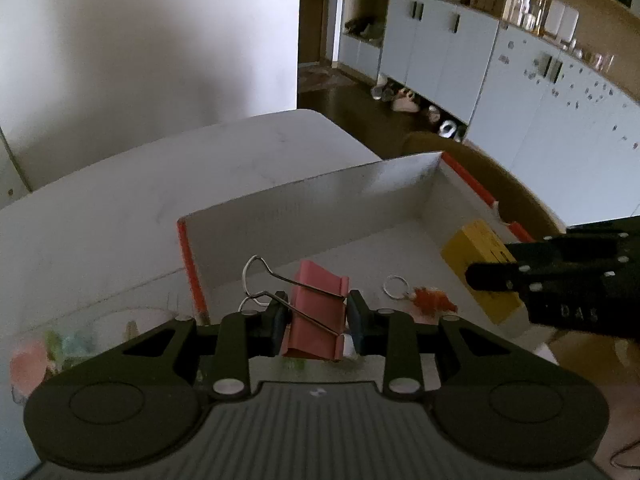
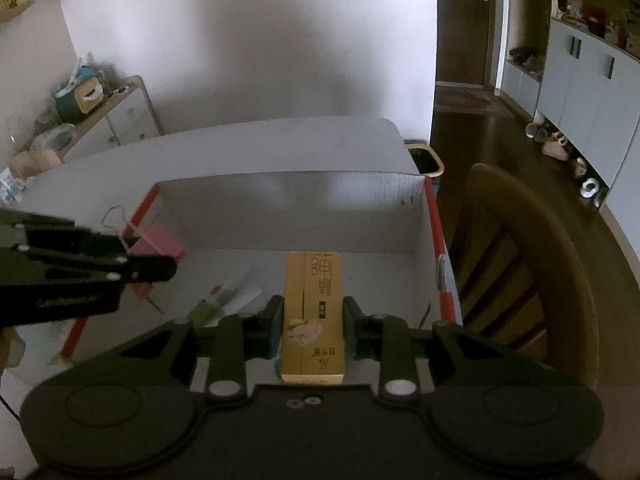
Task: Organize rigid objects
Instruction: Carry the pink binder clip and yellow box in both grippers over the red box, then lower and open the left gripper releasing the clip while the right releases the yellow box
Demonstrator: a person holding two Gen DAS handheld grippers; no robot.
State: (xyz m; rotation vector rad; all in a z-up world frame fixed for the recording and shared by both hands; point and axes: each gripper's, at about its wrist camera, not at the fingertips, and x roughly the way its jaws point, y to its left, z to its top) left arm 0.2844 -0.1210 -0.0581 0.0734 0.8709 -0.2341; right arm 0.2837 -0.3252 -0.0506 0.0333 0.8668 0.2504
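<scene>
Over the white box, left gripper clamps a pink binder clip; right gripper apparently clamps the yellow carton.

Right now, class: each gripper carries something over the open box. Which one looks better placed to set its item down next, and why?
Probably the right gripper: its yellow carton lies level, centred over the white box. The left gripper holds the pink binder clip near the box's left wall.

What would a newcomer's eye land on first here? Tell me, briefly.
Probably the pink binder clip pinched in the left claw over the box's left end, its wire handles sticking out. Next, the yellow carton gripped by the right claw over the open white box with red edges.
</scene>
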